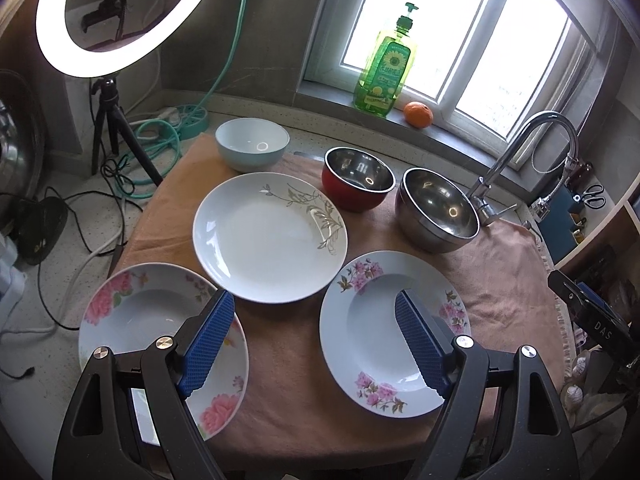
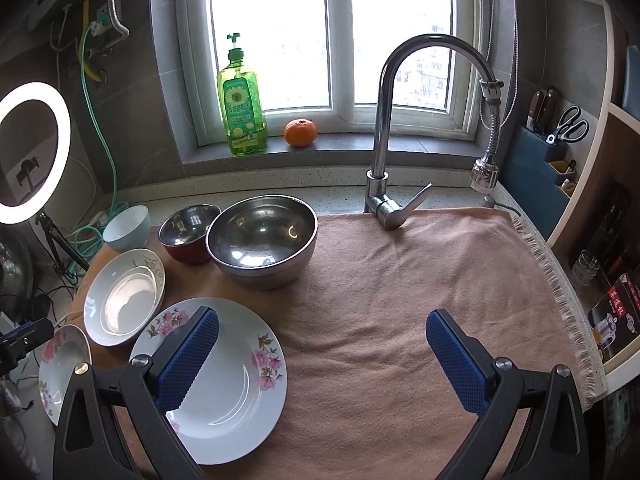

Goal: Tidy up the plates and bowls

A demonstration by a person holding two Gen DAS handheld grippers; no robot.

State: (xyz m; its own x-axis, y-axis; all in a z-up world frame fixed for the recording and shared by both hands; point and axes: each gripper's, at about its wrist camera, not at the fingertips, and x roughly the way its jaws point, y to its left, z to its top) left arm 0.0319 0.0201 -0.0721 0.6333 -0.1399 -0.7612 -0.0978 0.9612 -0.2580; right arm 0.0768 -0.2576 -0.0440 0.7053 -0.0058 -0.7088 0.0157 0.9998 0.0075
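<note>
Nearest, the left gripper and right gripper hover with jaws spread, empty. Three plates lie separately on a towel; three bowls sit behind. Glazed rims could slip when pinched.

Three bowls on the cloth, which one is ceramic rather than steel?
The pale blue bowl at the far left corner of the cloth. The red-sided bowl and the big all-steel bowl both have shiny metal insides.
</note>
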